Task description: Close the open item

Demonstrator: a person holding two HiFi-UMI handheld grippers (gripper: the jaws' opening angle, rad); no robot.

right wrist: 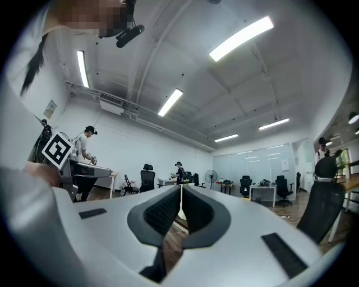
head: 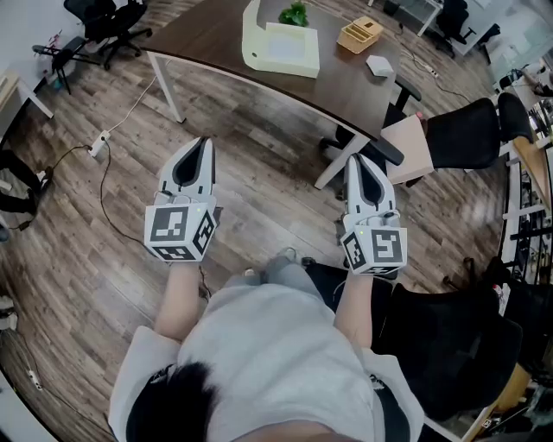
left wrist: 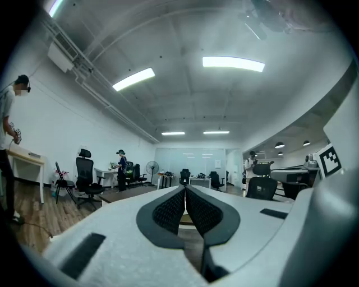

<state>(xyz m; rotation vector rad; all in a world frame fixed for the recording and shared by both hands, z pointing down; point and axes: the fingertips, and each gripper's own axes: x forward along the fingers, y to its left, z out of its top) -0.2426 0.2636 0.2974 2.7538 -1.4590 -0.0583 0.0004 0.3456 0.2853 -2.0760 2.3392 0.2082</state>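
On the dark table (head: 207, 39) ahead stands a cream case (head: 278, 45) with its lid raised upright on the left side. Both grippers hang over the wooden floor, well short of the table. My left gripper (head: 200, 143) is shut with nothing between its jaws, and its tips meet in the left gripper view (left wrist: 185, 188). My right gripper (head: 354, 161) is also shut and empty, with its tips touching in the right gripper view (right wrist: 180, 187). Both point level across the room toward the table.
A small wooden box (head: 359, 34), a white pad (head: 378, 66) and a green plant (head: 295, 14) share the table. A black office chair (head: 471, 129) stands at the right and another (head: 449, 345) beside the person. A power strip (head: 98, 145) and cable lie on the floor at the left.
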